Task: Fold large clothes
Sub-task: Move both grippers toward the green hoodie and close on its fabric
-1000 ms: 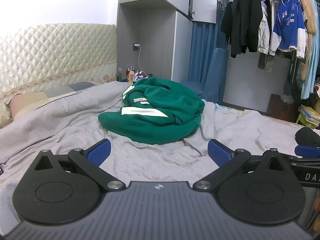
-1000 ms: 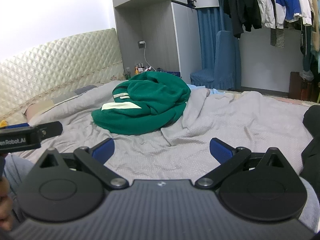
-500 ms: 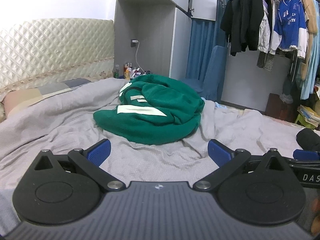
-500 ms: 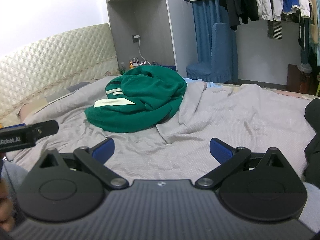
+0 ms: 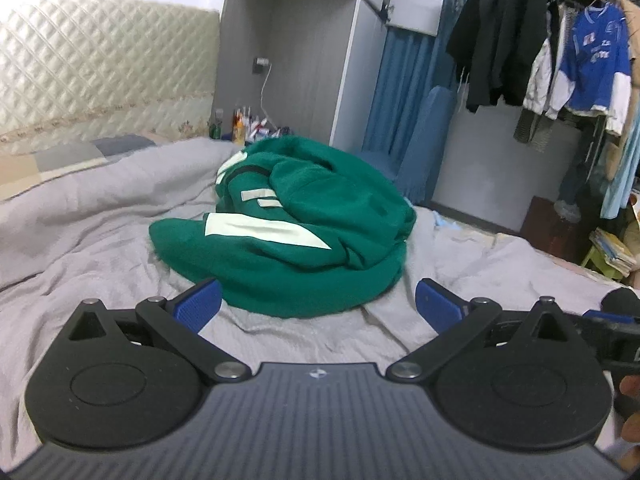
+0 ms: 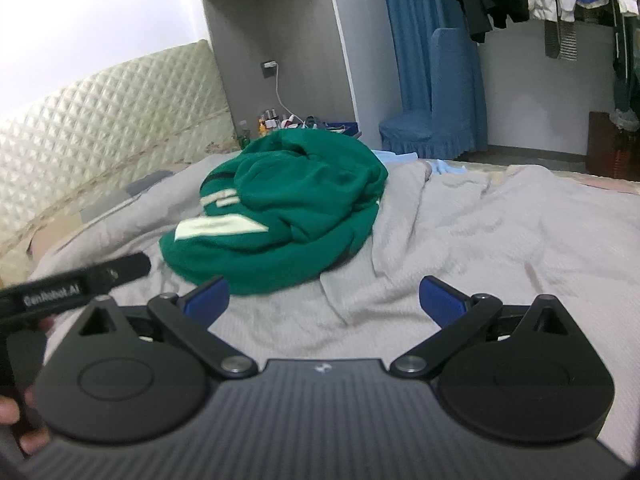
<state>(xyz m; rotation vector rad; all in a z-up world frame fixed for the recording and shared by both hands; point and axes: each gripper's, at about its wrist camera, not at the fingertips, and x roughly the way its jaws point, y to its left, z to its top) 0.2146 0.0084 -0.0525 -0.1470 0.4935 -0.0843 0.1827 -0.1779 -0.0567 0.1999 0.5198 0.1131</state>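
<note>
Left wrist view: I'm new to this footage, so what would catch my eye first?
A crumpled green garment with pale stripes, heaped mid-bed on the grey bedspread. The left claw gapes open just short of it. Clothes, a blue jersey among them, hang at upper right.

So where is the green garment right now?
The green garment lies bunched on the grey bed cover, centre in both wrist views, just ahead of both tools.

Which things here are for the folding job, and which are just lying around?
For the job:
green sweatshirt, crumpled on the grey bedcover
left gripper, open
right gripper, open

Just lying around:
hanging clothes
blue chair
bottles by the headboard
books
</note>
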